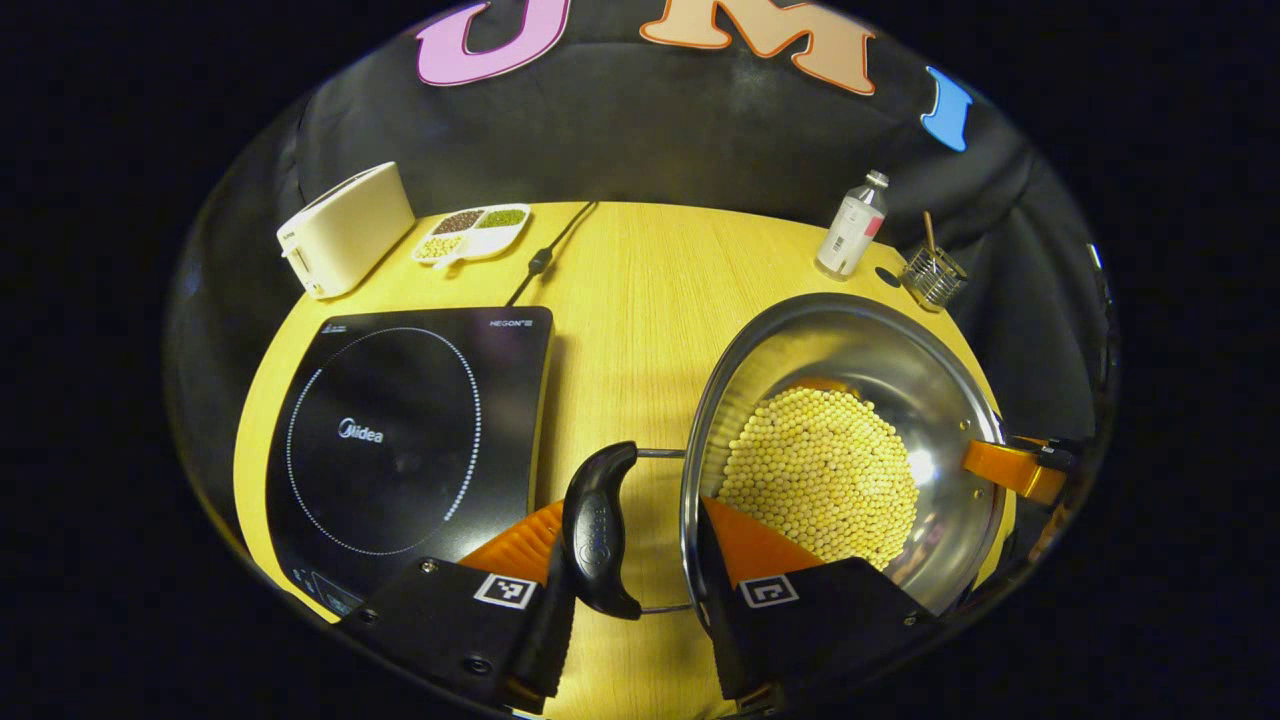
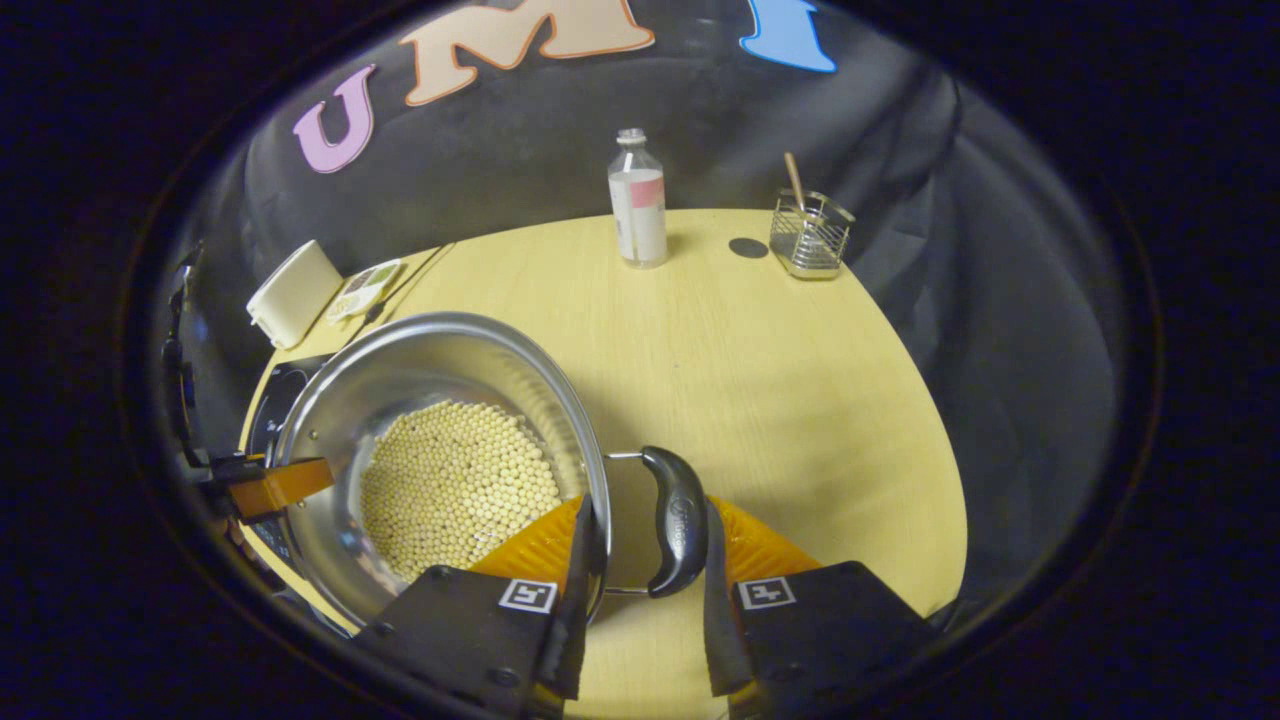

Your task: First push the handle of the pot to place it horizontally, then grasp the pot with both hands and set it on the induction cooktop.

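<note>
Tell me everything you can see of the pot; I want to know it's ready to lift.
The pot is a round, shiny, metal-looking one, uncovered, upright on the wooden table beside the induction cooktop, not on it. Small pale yellow beans cover its bottom. A dark curved handle on a wire loop sticks out level on each side. The left gripper straddles one handle and the rim; the right gripper does likewise at the other handle.
</note>
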